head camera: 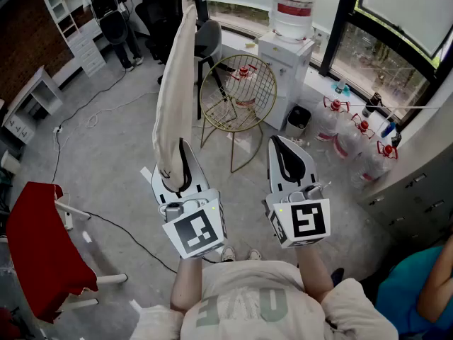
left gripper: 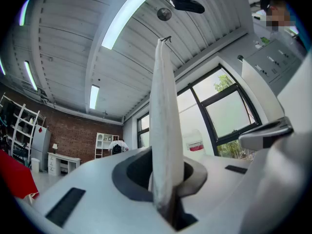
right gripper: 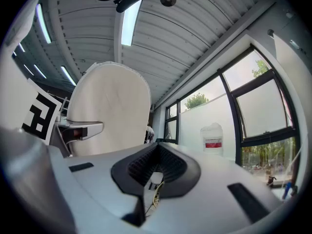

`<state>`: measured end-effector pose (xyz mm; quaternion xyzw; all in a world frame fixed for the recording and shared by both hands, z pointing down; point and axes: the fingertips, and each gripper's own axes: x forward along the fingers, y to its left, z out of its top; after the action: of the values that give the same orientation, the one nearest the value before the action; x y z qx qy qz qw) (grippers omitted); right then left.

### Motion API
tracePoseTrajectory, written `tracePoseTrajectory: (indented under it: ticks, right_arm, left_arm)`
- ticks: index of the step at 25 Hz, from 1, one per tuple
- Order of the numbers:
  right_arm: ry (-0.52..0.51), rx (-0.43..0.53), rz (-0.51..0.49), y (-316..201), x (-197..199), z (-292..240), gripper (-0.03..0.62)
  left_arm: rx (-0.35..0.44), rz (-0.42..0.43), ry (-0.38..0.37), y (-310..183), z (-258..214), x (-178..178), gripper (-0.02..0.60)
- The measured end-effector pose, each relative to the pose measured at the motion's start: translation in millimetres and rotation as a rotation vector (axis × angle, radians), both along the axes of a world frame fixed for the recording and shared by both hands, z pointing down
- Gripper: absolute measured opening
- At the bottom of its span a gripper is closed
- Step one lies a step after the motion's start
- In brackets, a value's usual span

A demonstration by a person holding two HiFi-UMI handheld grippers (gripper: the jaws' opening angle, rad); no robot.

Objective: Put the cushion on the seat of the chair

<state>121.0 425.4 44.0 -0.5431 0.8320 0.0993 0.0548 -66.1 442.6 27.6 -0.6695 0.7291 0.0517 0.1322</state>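
Two grippers show at the bottom of the head view, both reaching toward the gold wire chair (head camera: pixel 237 94). The left gripper (head camera: pixel 182 147) is clamped on the lower edge of the cream cushion (head camera: pixel 175 83). The cushion stands edge-on and runs up the picture just left of the chair, held off the floor and not touching the chair. Its far end overlaps a dark office chair (head camera: pixel 166 13) behind the wire chair, so part of that chair is hidden.

In the left gripper view the cushion (left gripper: pixel 165 121) appears only as a narrow upright strip. The left gripper (left gripper: pixel 165 179) pinches its bottom edge in a narrow grip, and the gripped edge sinks into the dark slot, where its end cannot be made out. The right gripper view shows the cushion's broad face (right gripper: pixel 109 113), with part of the left gripper and its marker cube (right gripper: pixel 41 113) in front of its lower left.

The right gripper (head camera: pixel 282 147) hangs just below the wire chair and to its right. Its own view shows the right gripper (right gripper: pixel 156 172) with the dark pads drawn together and nothing held. A little gold wire shows through the slit, too little to identify.

Right of the wire chair stands a white water dispenser (head camera: pixel 287 69), the top of its bottle cut off by the frame. Further right, water jugs (head camera: pixel 354 137) crowd the window wall. Far left of the chair a red cloth (head camera: pixel 35 253) drapes over a stand, partly out of frame.
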Motion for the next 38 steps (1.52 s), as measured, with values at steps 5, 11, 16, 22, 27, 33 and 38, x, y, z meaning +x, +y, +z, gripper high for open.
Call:
tracePoseTrajectory:
  ticks: [5,11,16,22,27,33,38]
  right_arm:
    - [-0.001,0.002,0.003,0.8,-0.4,-1.2,0.015]
    - [-0.005,-0.005,-0.030,6.9,-14.2,3.8,0.015]
    - [-0.002,-0.031,-0.077,6.8,-37.0,5.4,0.015]
    - [0.027,-0.031,-0.064,-1.1,-60.1,10.3,0.015]
    - [0.009,-0.042,-0.027,-11.6,-76.4,17.3,0.015]
    - [0.001,-0.047,0.004,-24.5,-86.2,21.3,0.015]
    - [0.007,-0.056,0.010,-44.6,-89.2,29.0,0.015]
  left_arm:
    - [0.008,0.002,0.002,1.0,-1.6,-3.1,0.052]
    - [0.026,0.011,0.025,3.1,-3.9,-9.5,0.052]
    - [0.007,0.018,0.006,-2.9,2.0,-23.3,0.052]
    - [0.016,0.028,0.013,-12.8,5.5,-43.5,0.052]
    - [0.006,0.040,0.019,-24.2,17.2,-66.5,0.052]
    - [-0.008,0.093,0.048,-45.4,25.8,-73.8,0.052]
    - [-0.008,0.104,0.064,-65.6,33.5,-75.1,0.052]
